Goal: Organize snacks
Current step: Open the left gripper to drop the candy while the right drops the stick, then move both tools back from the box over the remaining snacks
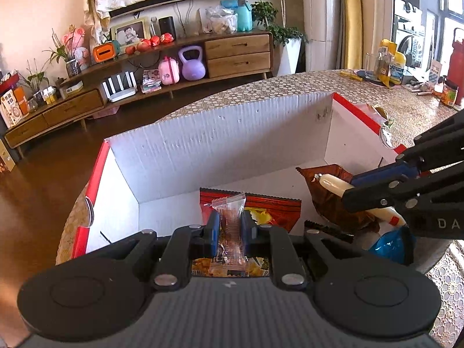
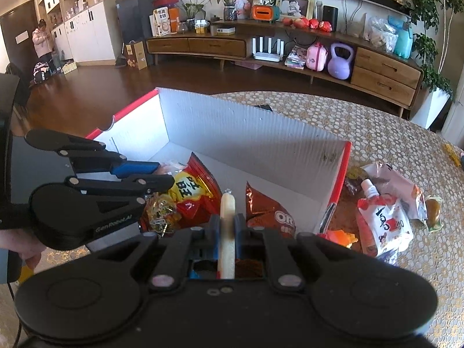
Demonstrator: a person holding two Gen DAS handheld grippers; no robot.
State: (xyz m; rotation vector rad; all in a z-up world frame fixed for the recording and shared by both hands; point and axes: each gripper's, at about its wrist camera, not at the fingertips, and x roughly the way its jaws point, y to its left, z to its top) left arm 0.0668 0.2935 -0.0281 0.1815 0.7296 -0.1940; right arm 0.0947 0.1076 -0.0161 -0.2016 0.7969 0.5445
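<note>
A white cardboard box with red rims stands on the round table. My left gripper is shut on a small clear-wrapped brown candy, held over the box above a red snack bag. My right gripper is shut on a pale sausage stick, also over the box; it shows in the left wrist view above a brown Oreo bag. In the right wrist view the box holds the red bag and the Oreo bag, with the left gripper over them.
To the right of the box on the table lie a white-and-red drink pouch, a pink wrapper and a small wrapped sweet. A blue packet lies near the box's corner. Bottles and jars stand at the table's far side.
</note>
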